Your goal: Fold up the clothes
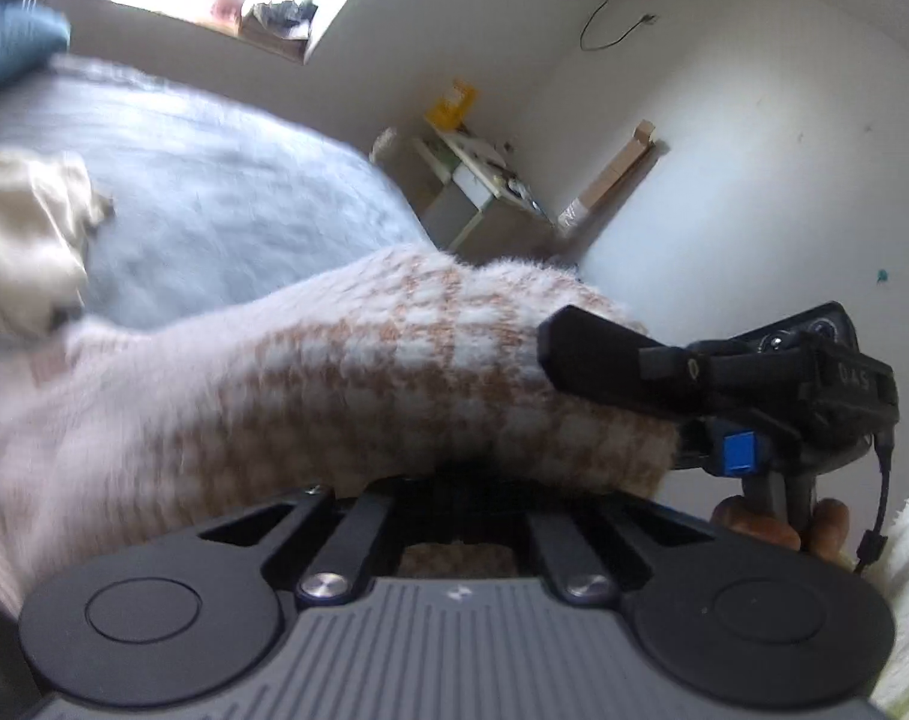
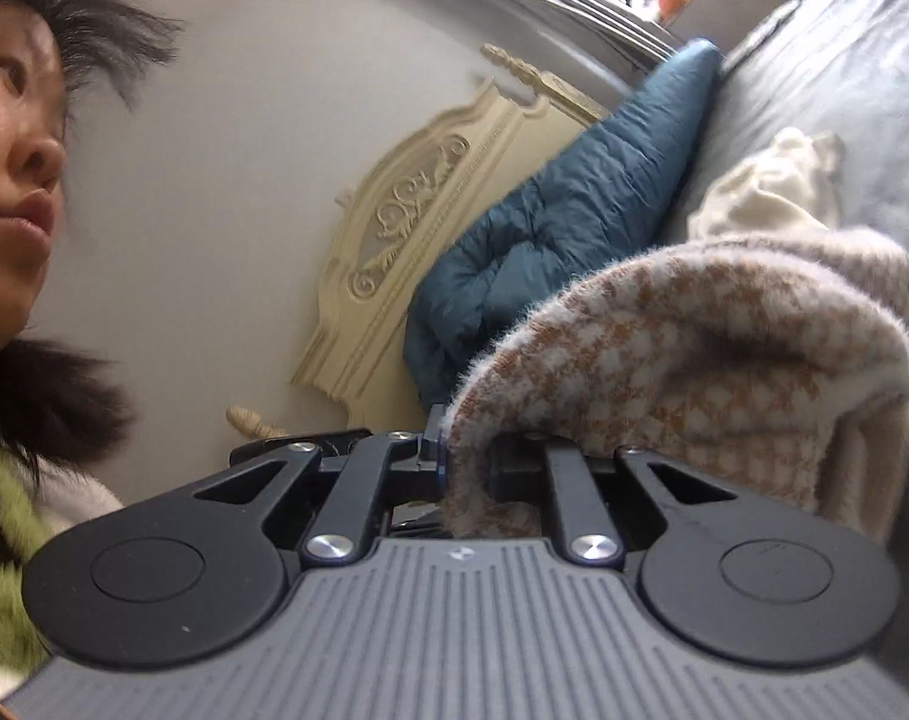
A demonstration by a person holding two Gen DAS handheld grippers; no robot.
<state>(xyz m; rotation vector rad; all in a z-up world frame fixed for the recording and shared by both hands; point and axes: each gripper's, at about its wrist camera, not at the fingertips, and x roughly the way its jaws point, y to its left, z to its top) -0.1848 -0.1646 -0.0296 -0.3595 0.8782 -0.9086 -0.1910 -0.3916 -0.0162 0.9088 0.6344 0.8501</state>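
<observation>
**Sweater may slip mid-lift**

Left wrist: left gripper (image 1: 454, 480) fingers closed on the sweater (image 1: 334, 372), held above the bed (image 1: 214, 192); fuzzy knit could slide free.

Right wrist: right gripper (image 2: 463, 468) pinches an edge (thin bite), risking a drop.

sweater: fuzzy tan-and-white houndstooth knit sweater (image 2: 694, 348) lifted before bed
cream garment: crumpled cream cloth (image 2: 772, 192) on grey-sheeted bed (image 1: 214, 180)
pillow: teal quilted pillow (image 2: 550, 228) at bed's head edge
</observation>
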